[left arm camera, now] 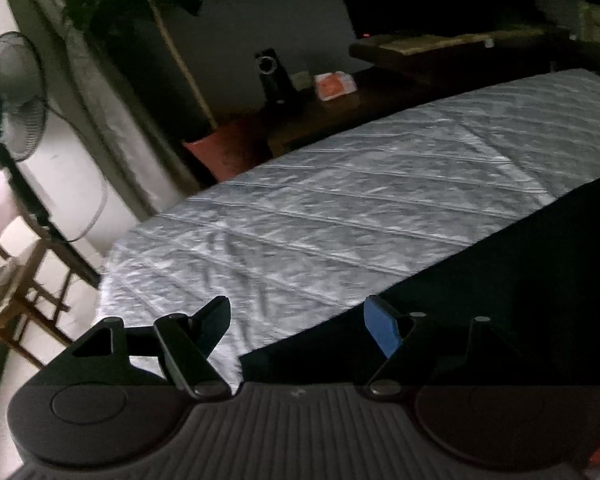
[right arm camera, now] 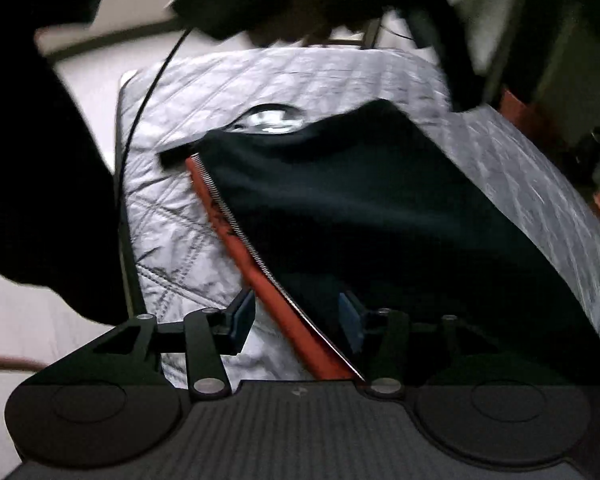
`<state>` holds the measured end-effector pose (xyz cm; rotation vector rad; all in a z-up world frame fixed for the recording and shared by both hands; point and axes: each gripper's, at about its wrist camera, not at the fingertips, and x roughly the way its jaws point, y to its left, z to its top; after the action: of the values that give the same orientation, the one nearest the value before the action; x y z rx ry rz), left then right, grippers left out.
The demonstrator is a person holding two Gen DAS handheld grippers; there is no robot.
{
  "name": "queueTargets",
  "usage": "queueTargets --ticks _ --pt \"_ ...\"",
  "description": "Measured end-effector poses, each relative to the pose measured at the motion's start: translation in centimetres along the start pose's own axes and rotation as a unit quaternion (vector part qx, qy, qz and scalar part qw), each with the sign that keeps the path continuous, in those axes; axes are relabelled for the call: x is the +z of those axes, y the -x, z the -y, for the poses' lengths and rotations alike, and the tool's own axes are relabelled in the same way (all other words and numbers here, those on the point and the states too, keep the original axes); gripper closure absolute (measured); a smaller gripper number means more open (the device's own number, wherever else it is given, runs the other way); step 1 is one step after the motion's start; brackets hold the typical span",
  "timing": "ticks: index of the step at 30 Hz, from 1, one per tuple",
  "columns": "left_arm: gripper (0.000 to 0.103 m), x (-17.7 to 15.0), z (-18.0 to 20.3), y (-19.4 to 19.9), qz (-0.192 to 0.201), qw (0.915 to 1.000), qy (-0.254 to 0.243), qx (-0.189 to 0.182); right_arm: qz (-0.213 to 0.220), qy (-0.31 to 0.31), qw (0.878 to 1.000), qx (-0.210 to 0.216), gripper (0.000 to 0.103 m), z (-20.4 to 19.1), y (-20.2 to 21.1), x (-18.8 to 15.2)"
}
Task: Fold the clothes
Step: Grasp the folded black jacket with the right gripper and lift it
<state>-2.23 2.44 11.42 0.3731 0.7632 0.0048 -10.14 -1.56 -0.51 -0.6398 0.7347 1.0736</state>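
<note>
free: quilted mattress beyond black garment | obstacles: fan, cable

Dark garment flat on quilted cover

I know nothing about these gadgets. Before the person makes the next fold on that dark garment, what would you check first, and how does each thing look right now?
1. Right gripper open: ok; its jaws stand apart, pressing on nothing.
2. Left gripper open: ok; nothing between its jaws.
3. Dark garment lying flat on the quilted cover: ok; it looks smooth apart from a raised fold at the far end.
4. Red strip along the garment's edge ready to grasp: ok; it runs between the right jaws.
5. Black cable clear of the garment: cannot tell; it hangs over the cover nearby.
</note>
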Motion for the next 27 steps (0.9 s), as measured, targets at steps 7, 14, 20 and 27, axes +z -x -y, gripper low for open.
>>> queueTargets --ticks 7,14,20,27 --pt "0.033 0.0 7.6 0.5 0.001 0.9891 -0.107 -0.102 0.027 -0.29 0.95 -0.113 0.039 12.8 9.0 -8.8" --pt "0.033 -2.1 13.3 1.3 -0.008 0.9641 -0.205 -0.169 0.115 -0.633 0.759 -0.102 0.042 21.5 15.0 -22.6" --pt "0.034 -2.9 15.8 1.4 -0.014 0.9471 -0.249 -0.202 0.158 -0.69 0.702 -0.073 0.04 22.8 13.3 -25.5" --pt "0.031 -3.7 16.4 1.0 -0.022 0.9411 -0.265 -0.209 0.234 -0.762 0.601 -0.06 0.041 22.4 12.5 -29.2"
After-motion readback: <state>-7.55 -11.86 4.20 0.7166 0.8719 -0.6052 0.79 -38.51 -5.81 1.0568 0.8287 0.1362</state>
